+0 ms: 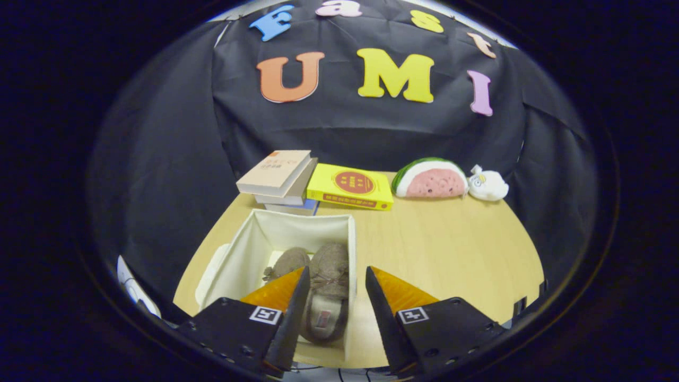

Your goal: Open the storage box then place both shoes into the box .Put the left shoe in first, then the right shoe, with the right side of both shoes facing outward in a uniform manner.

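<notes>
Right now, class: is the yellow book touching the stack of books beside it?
Touching. In the gripper view, the yellow book butts against the stack of books, no table between. Gripper open above the box.

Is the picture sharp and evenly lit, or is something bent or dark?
Gripper view: fisheye bends the table edge into a curve; light is soft and even; shoes inside the storage box look dim; open gripper is sharp.

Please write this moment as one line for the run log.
gripper: open, holds nothing, above box | storage box: open | shoes: two inside, side by side | table: books, plush toys behind
</notes>
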